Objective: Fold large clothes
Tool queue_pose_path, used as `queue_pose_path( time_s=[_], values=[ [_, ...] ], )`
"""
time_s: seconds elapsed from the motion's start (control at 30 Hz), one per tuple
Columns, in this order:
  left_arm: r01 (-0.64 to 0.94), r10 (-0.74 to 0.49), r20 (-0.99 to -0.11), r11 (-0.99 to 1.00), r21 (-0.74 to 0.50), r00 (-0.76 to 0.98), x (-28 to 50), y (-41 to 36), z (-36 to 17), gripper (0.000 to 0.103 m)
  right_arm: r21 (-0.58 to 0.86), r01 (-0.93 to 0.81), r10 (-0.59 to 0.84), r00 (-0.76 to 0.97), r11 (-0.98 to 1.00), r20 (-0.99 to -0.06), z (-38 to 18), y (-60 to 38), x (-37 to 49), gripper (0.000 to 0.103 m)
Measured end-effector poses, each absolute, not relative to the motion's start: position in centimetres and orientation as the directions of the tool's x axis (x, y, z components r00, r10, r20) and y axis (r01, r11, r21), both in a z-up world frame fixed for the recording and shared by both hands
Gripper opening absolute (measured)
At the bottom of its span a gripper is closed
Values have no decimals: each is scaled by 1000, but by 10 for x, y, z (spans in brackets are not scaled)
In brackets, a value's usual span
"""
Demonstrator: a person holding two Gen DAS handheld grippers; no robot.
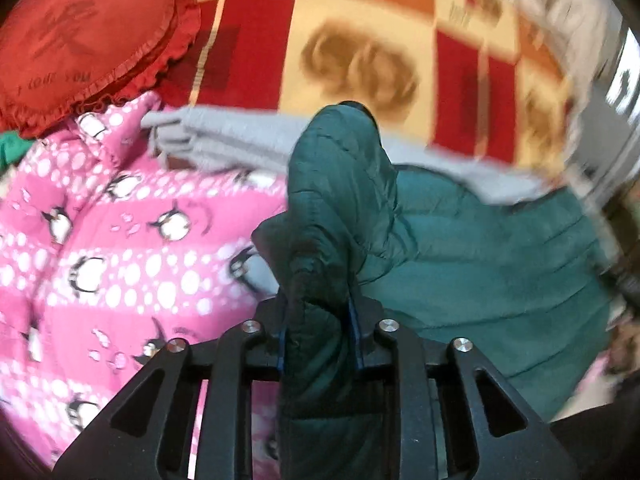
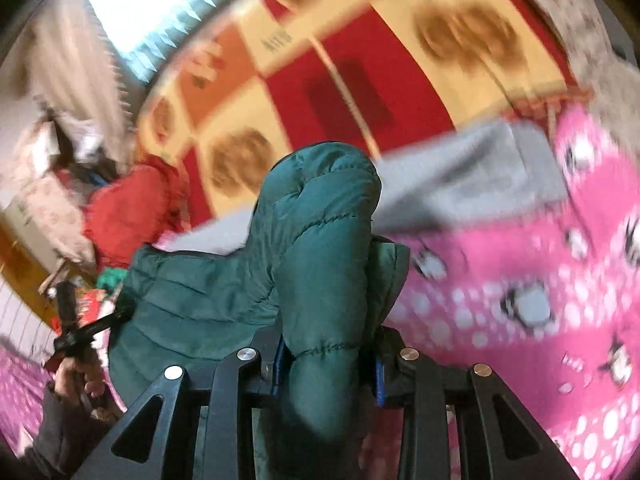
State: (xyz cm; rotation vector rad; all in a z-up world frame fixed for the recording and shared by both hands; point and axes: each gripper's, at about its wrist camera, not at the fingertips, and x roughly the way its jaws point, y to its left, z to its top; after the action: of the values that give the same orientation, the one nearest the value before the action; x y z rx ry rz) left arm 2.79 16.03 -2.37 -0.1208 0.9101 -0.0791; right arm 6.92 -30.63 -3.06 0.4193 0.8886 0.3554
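- On the pink penguin blanket [image 1: 120, 272] there's one puffy green quilted jacket [image 1: 480, 264], with one flat grey folded garment [image 1: 240, 140] beside it.
- Left gripper [image 1: 320, 332]: both fingers pinched on a bunched fold of that jacket.
- Right gripper [image 2: 330, 360]: same deal, clamped on a padded roll of it.
- One red heart-shaped pillow [image 1: 80, 36], frilly edge, sits by the checkered red-and-cream rug [image 1: 360, 40].
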Motion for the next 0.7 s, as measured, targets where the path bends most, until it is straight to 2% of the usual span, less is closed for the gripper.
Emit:
queue_pose_path(
  time_s=[0.07, 0.17, 0.27, 0.33, 0.4, 0.5, 0.53, 0.63, 0.7],
  values=[
    [-23, -88, -794, 992, -127, 602, 32, 160, -33, 34, 526, -67, 469, 558, 848, -684, -40, -311, 80, 46],
    [-85, -106, -799, 977, -193, 592, 31, 175, -33, 47, 662, 48, 533, 551, 748, -642, -46, -332, 80, 55],
    [-127, -116, -772, 961, -247, 625, 25, 195, -25, 47, 729, 142, 501, 638, 670, -585, -37, -363, 67, 62],
    [-189, -54, -735, 951, -244, 676, 21, 207, -11, 47, 671, 178, 390, 695, 720, -603, -18, -370, 59, 64],
    [-246, 51, -682, 950, -191, 729, 19, 207, 5, 46, 580, 132, 329, 715, 804, -617, 7, -354, 62, 64],
    [-152, -30, -635, 961, -230, 772, 23, 189, 19, 46, 511, -67, 407, 697, 857, -591, 35, -302, 70, 64],
    [-127, -49, -631, 964, -232, 774, 24, 182, 20, 46, 461, -127, 417, 676, 878, -607, 40, -275, 73, 64],
    [-76, -78, -651, 976, -206, 755, 34, 157, 16, 47, 313, -157, 333, 677, 937, -656, 36, -235, 80, 64],
    [-87, -58, -703, 982, -169, 709, 46, 144, 3, 47, 277, -131, 293, 655, 952, -697, 22, -227, 88, 66]
  ],
)
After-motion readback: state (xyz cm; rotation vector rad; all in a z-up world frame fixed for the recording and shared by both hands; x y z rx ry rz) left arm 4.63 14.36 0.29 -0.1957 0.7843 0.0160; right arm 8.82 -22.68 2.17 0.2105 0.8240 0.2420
